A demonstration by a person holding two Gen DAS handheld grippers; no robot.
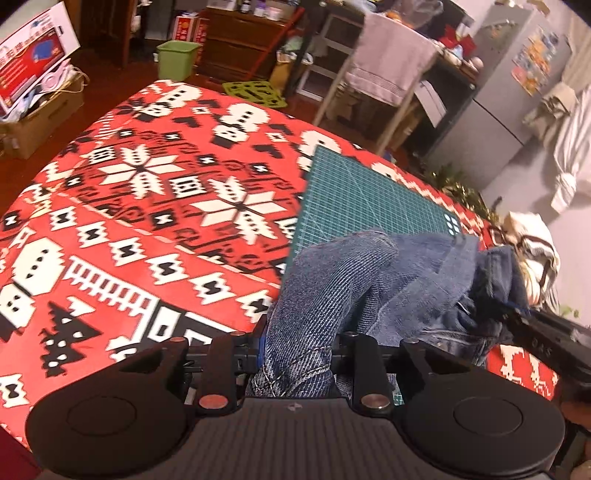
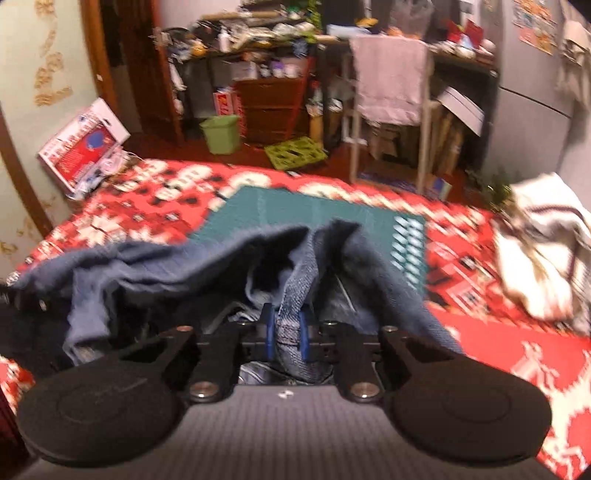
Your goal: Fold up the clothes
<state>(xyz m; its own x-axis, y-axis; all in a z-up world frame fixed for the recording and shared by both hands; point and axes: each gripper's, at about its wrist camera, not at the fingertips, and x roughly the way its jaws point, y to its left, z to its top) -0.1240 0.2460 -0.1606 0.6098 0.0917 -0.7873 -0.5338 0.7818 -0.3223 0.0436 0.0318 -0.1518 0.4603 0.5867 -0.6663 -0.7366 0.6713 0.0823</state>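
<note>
Gripping the denim jeans in both my right gripper and left gripper, above the cutting mat.

Hardly any writing can be read in either view. On the black body of the right hand-held gripper, seen at the right edge of the left wrist view, pale raised characters look like "0A5", though the angle is poor and the reading is uncertain. The red and white box leaning at the far left carries rows of white print, too small and blurred to make out. The red and white carton beside the wooden drawers bears markings that are equally illegible. The posters on the grey cabinet show only coloured patches.
</note>
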